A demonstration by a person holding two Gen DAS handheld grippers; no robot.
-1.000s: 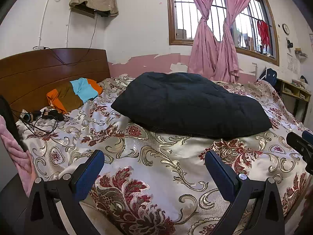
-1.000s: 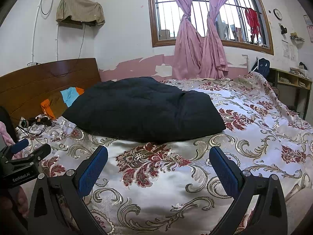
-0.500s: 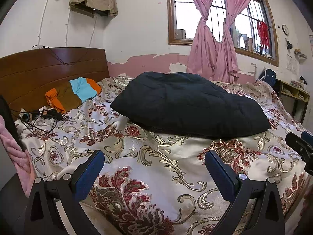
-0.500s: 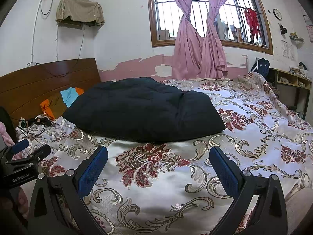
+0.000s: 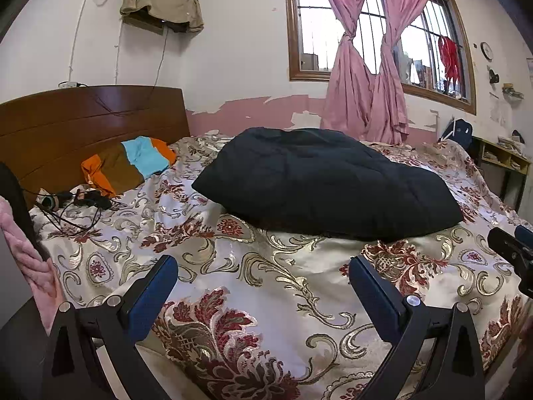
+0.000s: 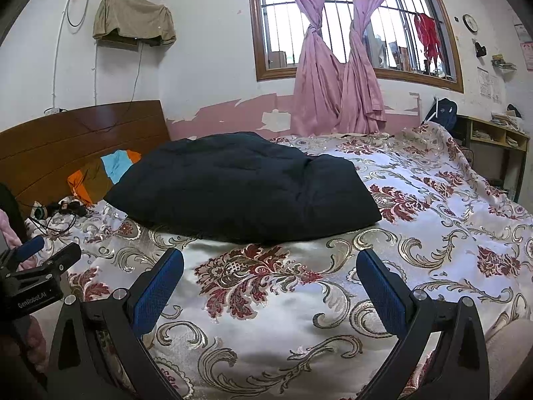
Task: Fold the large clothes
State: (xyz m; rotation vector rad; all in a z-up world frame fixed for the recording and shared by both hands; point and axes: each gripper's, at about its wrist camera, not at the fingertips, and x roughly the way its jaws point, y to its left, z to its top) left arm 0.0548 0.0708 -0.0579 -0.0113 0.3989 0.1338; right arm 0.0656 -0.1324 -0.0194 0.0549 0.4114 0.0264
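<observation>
A large black padded garment (image 5: 326,180) lies folded in a bulky slab on the floral bedspread (image 5: 260,286); it also shows in the right wrist view (image 6: 246,183). My left gripper (image 5: 263,266) is open and empty, held over the bedspread short of the garment's near edge. My right gripper (image 6: 269,263) is open and empty, just in front of the garment's near edge. The right gripper's tip shows at the right edge of the left wrist view (image 5: 513,250), and the left gripper shows at the left of the right wrist view (image 6: 36,266).
An orange, brown and blue cloth (image 5: 126,163) leans on the wooden headboard (image 5: 83,123). Headphones and cables (image 5: 70,200) lie near it. Pink curtains (image 5: 363,76) hang at the window; a shelf unit (image 6: 493,146) stands at the right.
Almost nothing has moved; both views shift only slightly and both grippers stay open over the bedspread.
</observation>
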